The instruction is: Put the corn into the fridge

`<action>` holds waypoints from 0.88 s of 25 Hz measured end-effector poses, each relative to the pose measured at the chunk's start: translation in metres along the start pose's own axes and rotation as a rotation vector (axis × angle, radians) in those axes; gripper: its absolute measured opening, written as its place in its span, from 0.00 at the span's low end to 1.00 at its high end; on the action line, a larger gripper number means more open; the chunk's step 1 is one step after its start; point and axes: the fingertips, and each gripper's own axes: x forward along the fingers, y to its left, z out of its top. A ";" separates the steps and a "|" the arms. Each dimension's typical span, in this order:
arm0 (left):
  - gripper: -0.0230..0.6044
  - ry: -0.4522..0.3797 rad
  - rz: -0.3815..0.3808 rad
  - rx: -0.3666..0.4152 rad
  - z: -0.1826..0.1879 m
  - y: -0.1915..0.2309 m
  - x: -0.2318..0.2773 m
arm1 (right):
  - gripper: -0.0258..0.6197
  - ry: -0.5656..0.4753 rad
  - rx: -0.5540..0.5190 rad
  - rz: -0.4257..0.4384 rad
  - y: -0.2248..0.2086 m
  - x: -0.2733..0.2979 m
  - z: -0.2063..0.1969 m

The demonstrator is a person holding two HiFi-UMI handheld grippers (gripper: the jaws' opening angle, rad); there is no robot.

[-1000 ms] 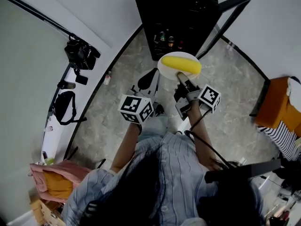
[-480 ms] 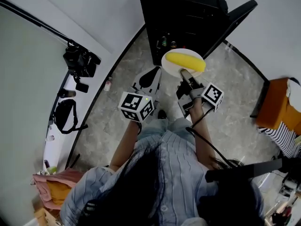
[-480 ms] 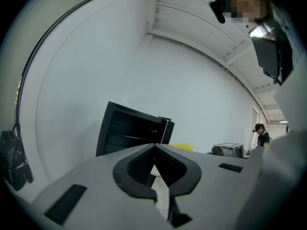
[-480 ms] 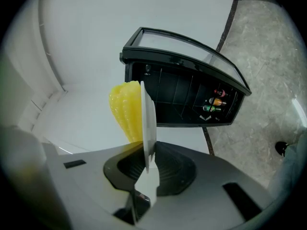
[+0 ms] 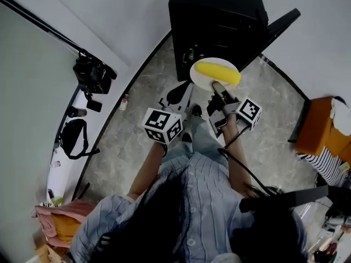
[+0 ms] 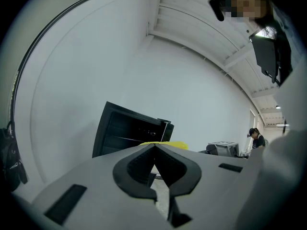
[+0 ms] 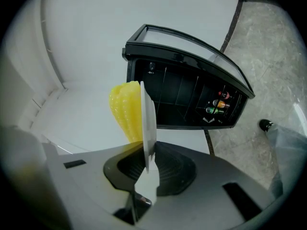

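**In front of the open fridge: corn on its plate, pinched in my right hand-held gripper**

Over the grey stone-patterned floor (image 5: pixel 127 141) I stand facing the small black fridge (image 5: pixel 215 16), which sits against the white wall. Its glass-paned door (image 5: pixel 276 27) is swung wide open to the right. My right hand-held gripper (image 5: pixel 215 85) is clamped on the rim of a round white plate (image 5: pixel 196 76). In the right gripper view the plate (image 7: pixel 148 119) shows edge-on, with its near rim caught between the two dark pads and both jaws pressed tight against it.

The yellow cob of corn (image 5: pixel 218 73) lies lengthwise on that plate, and from the gripper's camera the cob (image 7: pixel 125 108) bulges out from the plate's left face. Plate and corn are up in the air just before the fridge's open front, not yet inside. From my head they overlap the lower edge of the cabinet. Past the plate I can see into the fridge (image 7: pixel 184 96), where dark wire shelves and a few small coloured bottles (image 7: pixel 218 102) stand near the door side.

My left hand-held gripper (image 5: pixel 178 95) is lower and to the left of the plate, apart from it. Its jaws are together at the tips with nothing held between them (image 6: pixel 154 150). A black camera on a stand (image 5: pixel 93 73) is off by the wall to my left.
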 end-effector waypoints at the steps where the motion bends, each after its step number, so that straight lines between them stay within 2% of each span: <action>1: 0.05 0.000 -0.001 -0.001 0.000 0.002 0.002 | 0.11 0.000 -0.005 -0.002 0.000 0.003 0.002; 9: 0.05 -0.012 -0.002 0.015 0.010 0.015 0.024 | 0.11 0.005 -0.004 0.009 0.004 0.028 0.023; 15: 0.05 -0.011 0.018 -0.001 0.025 0.049 0.068 | 0.11 0.025 0.018 0.016 0.004 0.080 0.059; 22: 0.05 -0.017 0.005 -0.001 0.029 0.056 0.082 | 0.11 0.031 -0.007 0.038 0.008 0.110 0.081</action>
